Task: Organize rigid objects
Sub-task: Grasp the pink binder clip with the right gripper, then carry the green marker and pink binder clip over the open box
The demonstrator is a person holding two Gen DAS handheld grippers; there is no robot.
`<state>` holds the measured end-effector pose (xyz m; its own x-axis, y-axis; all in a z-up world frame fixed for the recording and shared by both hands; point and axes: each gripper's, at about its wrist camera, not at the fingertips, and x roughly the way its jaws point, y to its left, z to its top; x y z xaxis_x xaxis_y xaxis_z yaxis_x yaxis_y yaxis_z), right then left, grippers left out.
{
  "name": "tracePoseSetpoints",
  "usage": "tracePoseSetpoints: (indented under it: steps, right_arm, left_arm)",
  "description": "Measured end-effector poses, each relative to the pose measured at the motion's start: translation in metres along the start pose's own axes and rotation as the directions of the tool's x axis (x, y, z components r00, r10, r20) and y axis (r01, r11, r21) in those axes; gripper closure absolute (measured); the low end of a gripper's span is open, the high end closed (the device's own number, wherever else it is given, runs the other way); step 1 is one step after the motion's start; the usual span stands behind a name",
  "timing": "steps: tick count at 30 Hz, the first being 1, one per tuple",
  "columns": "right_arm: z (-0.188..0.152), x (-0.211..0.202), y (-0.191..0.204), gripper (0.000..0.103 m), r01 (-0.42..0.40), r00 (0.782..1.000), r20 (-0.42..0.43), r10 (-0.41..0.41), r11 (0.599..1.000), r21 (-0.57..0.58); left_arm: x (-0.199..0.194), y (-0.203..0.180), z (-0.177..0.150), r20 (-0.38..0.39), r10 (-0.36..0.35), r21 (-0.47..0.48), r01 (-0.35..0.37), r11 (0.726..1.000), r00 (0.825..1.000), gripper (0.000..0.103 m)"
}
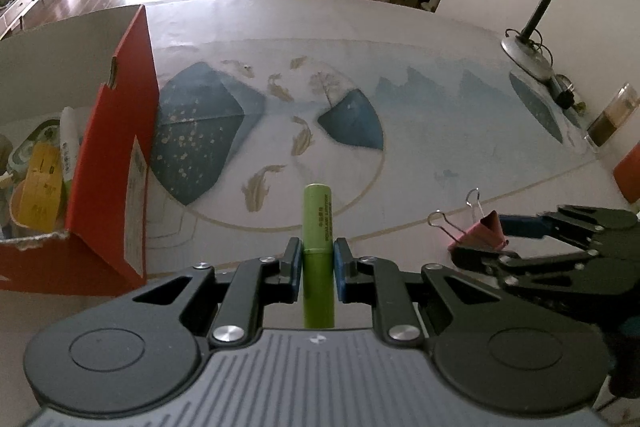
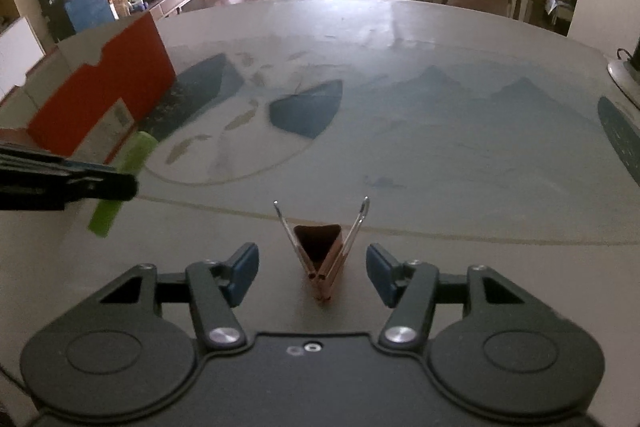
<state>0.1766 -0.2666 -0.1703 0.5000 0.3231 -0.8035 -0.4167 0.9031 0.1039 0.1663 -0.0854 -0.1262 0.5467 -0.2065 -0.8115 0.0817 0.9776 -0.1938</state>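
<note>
With several items already in the red box (image 1: 116, 155) at nine o'clock, the left gripper (image 1: 318, 263) is clamped on the green tube (image 1: 318, 227), while the right gripper (image 2: 312, 269), jaws half open, straddles the pink binder clip (image 2: 320, 259), seemingly untouched on the table (image 2: 440, 147).

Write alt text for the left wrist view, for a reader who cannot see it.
The left gripper clamps an upright green tube above a table mat printed with fish. An open orange box of small items stands left; at right, the right gripper straddles a pink binder clip.
</note>
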Motion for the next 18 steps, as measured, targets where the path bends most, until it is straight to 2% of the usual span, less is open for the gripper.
tracePoseSetpoints:
  steps: [7,12,13,18]
  right_arm:
    - [0.001,0.016,0.002,0.046,0.019,1.000,-0.007,-0.019,0.998,-0.054]
    - [-0.004,0.023,0.004,0.057,0.047,0.999,0.005,-0.047,0.995,-0.084]
    - [-0.004,0.023,0.004,0.062,0.052,0.999,0.010,-0.051,0.995,-0.085]
    - [-0.004,0.019,0.003,0.067,0.045,0.999,0.005,-0.045,0.995,-0.086]
  left_arm:
    - [0.001,0.001,-0.005,-0.012,0.010,-0.016,-0.010,1.000,1.000,0.087]
    - [-0.001,0.002,-0.007,-0.014,0.016,-0.026,-0.017,1.000,1.000,0.087]
    - [-0.001,0.002,-0.007,-0.014,0.017,-0.028,-0.018,0.999,1.000,0.087]
    - [-0.001,0.003,-0.008,-0.016,0.016,-0.028,-0.017,0.999,1.000,0.087]
